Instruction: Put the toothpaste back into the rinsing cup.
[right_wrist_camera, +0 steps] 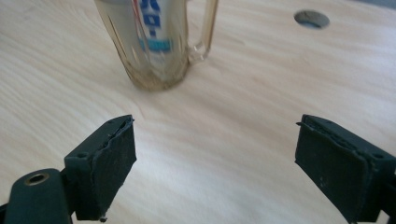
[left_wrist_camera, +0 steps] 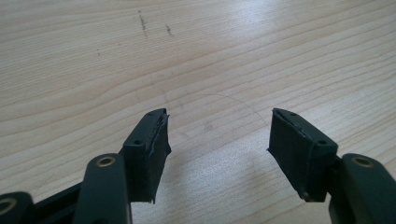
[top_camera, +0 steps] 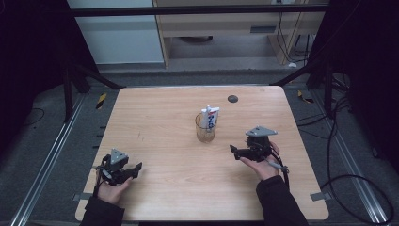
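1. We see a glass mug (top_camera: 205,128) mid-table (top_camera: 160,188), a tube (top_camera: 210,117) standing inside.
2. Our left gripper (left_wrist_camera: 218,135) gapes wide, empty, well apart from the mug.
3. Our right gripper (right_wrist_camera: 215,158) is wide open, empty, near the mug.

Left claw (top_camera: 136,166) and right claw (top_camera: 232,149), each hand-held, jaws spread wide, empty.

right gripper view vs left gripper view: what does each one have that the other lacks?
Right gripper view alone: a clear glass mug with a handle, a white tube with blue print standing in it, and a round hole in the table beyond. Left gripper view alone: a few small dark scuffs on the wood. Shared: the wooden table and, in each, that gripper's own black jaws held apart with nothing between.
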